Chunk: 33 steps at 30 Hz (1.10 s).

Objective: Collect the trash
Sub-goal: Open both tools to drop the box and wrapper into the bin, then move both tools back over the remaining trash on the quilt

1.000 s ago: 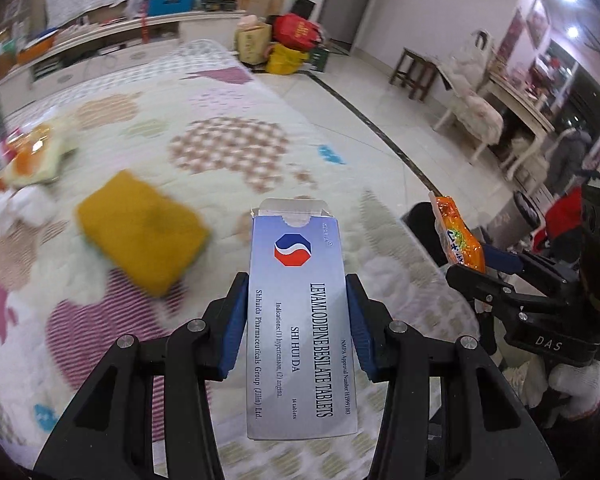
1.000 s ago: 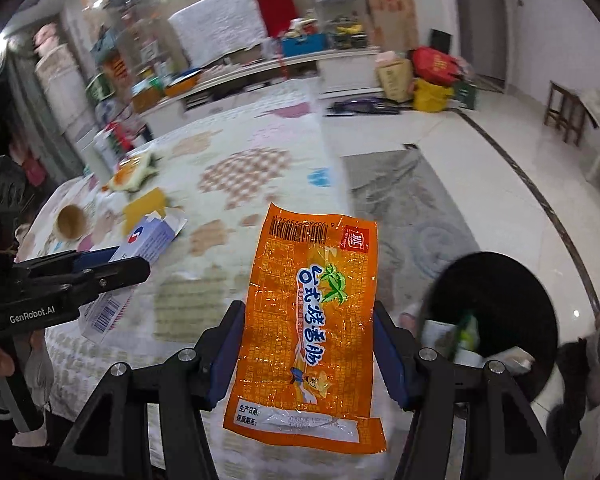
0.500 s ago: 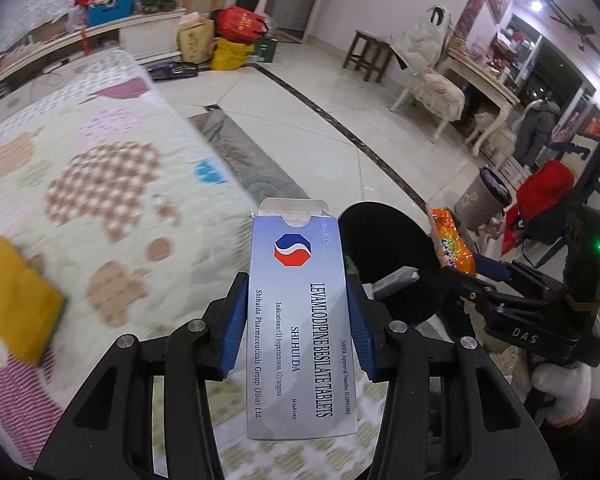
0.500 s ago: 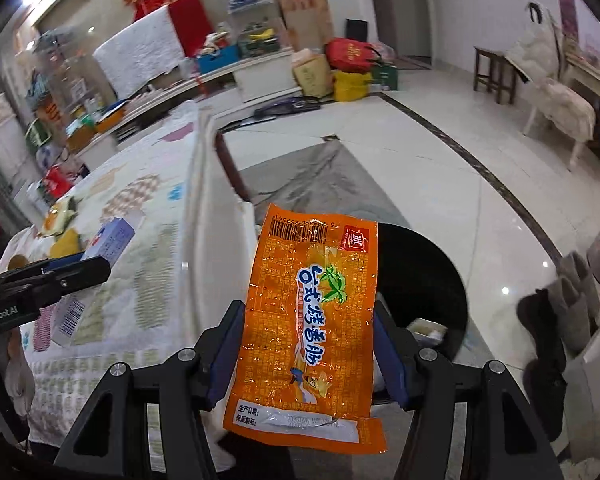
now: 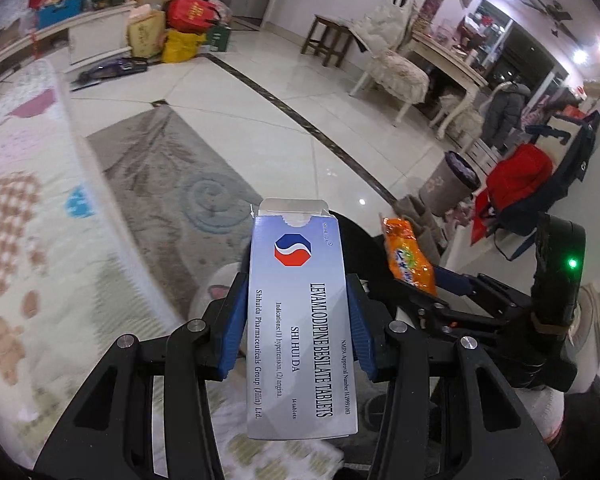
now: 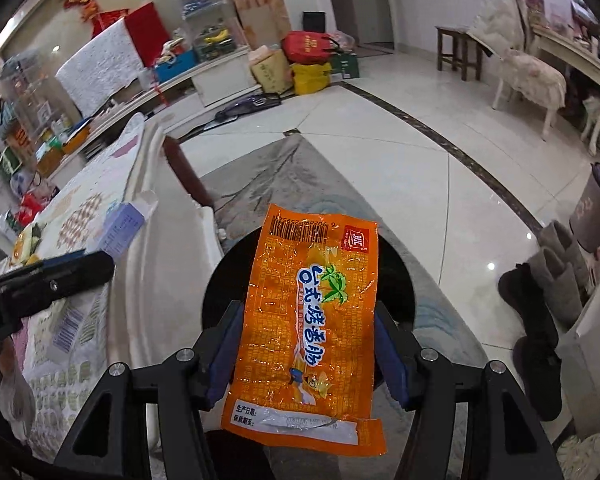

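Left hand-held gripper [image 5: 298,320] clamping tablet box [image 5: 300,320], right hand-held gripper [image 6: 308,348] clamping orange wrapper [image 6: 312,320]

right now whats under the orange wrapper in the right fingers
The orange wrapper hangs over a black bin on the grey rug. The wrapper covers most of the bin's inside, so its contents cannot be seen.

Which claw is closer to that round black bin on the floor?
Right. The right claw, holding the orange wrapper, hangs over the black bin; the left claw, holding the pill box, is back by the bed edge.
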Tool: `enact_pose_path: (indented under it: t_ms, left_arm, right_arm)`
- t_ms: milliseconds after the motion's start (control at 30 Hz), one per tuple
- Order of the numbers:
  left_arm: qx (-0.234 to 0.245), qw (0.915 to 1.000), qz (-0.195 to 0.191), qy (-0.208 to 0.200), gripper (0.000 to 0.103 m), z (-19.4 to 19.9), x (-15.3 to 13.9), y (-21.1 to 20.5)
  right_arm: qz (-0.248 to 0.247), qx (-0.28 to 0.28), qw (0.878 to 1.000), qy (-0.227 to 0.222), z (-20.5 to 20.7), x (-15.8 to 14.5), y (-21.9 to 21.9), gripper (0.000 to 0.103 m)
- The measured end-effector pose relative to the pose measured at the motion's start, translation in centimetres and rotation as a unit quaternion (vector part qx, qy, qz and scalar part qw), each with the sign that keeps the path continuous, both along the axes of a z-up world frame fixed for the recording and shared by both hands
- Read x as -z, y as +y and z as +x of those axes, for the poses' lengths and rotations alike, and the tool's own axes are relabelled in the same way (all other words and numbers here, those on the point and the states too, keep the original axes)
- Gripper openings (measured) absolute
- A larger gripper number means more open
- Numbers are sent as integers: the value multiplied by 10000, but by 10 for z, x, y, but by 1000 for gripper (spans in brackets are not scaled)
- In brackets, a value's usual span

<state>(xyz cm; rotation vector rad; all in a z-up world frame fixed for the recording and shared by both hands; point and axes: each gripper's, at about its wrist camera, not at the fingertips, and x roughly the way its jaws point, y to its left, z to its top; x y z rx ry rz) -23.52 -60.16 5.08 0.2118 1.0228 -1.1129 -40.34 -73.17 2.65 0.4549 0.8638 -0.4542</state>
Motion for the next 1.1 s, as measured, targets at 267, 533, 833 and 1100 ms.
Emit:
enact_pose_path:
  t_ms: [267, 533, 833, 1100]
  left_arm:
    - [66, 9995, -63, 289, 46, -1, 18, -26]
    - [90, 9989, -90, 460, 58, 4, 26, -25]
    - [-92, 9997, -110, 181, 58, 4, 11, -2]
    - [-435, 9984, 31, -350, 58, 5, 1, 29]
  right_arm:
    - [2, 262, 9997, 8, 4, 6, -15, 67]
    - [131, 404, 9991, -59, -2, 12, -20, 78]
    - [148, 360, 9992, -99, -7, 8, -9, 78]
    - [85, 177, 9997, -153, 0, 2, 12, 78]
